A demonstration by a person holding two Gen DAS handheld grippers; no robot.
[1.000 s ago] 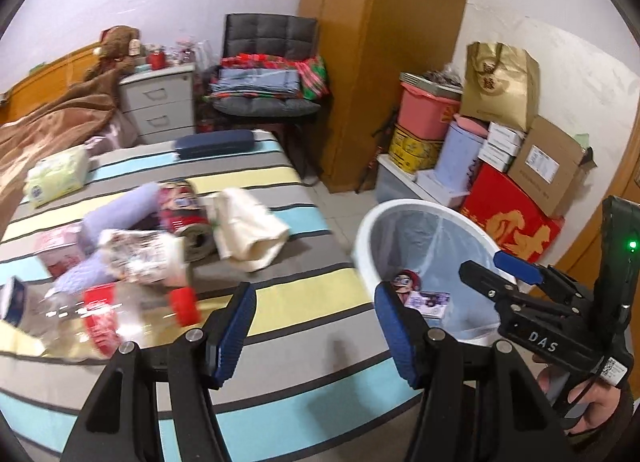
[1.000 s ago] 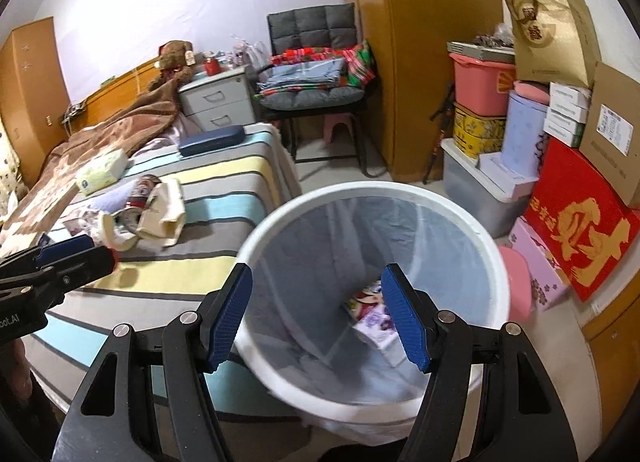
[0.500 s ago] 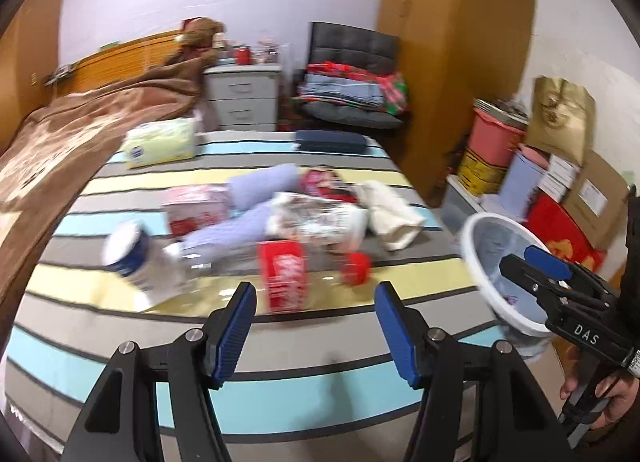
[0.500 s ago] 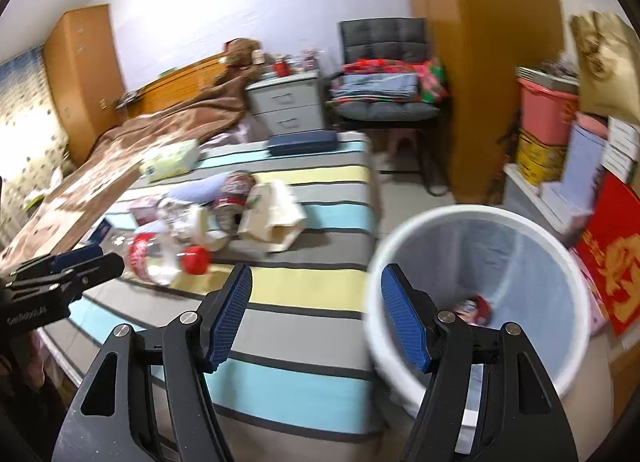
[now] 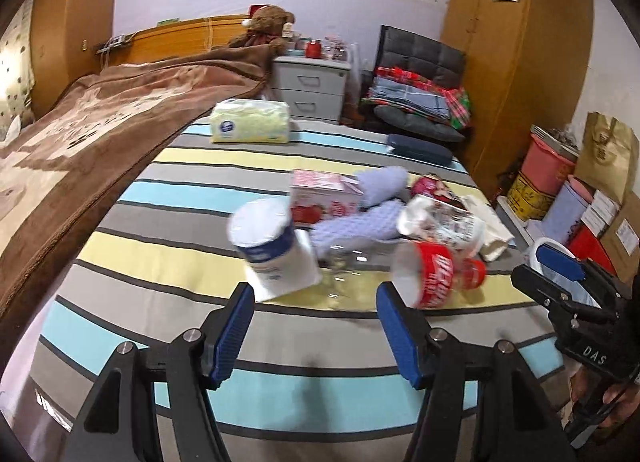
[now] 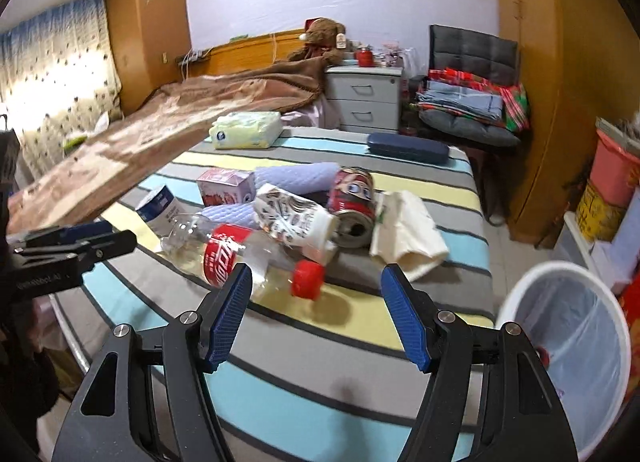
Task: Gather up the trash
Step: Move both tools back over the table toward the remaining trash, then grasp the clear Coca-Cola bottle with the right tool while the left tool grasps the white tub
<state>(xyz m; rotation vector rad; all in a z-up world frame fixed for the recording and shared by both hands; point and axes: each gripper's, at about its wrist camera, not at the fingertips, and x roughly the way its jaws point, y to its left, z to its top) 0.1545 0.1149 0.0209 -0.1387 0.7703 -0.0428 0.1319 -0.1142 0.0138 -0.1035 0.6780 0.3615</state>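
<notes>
Trash lies in a pile on the striped bed (image 5: 168,254): a clear cola bottle with a red label (image 6: 224,254) and red cap (image 6: 307,279), a white-and-blue carton (image 5: 276,250), a pink box (image 5: 324,194), a printed white cup (image 6: 296,218), a red can (image 6: 352,202) and a crumpled cream bag (image 6: 408,230). My left gripper (image 5: 314,326) is open and empty, just short of the bottle (image 5: 428,274) and carton. My right gripper (image 6: 316,310) is open and empty, near the bottle's cap. The white bin (image 6: 568,346) stands at the right, beside the bed.
A brown blanket (image 5: 80,134) covers the bed's left side. A yellow tissue pack (image 5: 250,120) and a dark blue case (image 5: 420,148) lie farther back. A nightstand (image 6: 364,98), a chair with folded cloth (image 6: 472,102), and boxes and bags (image 5: 580,190) stand beyond and to the right.
Both grippers have swung left from over the bin toward the trash pile on the bed and come closer to it. Both stay open and empty.
</notes>
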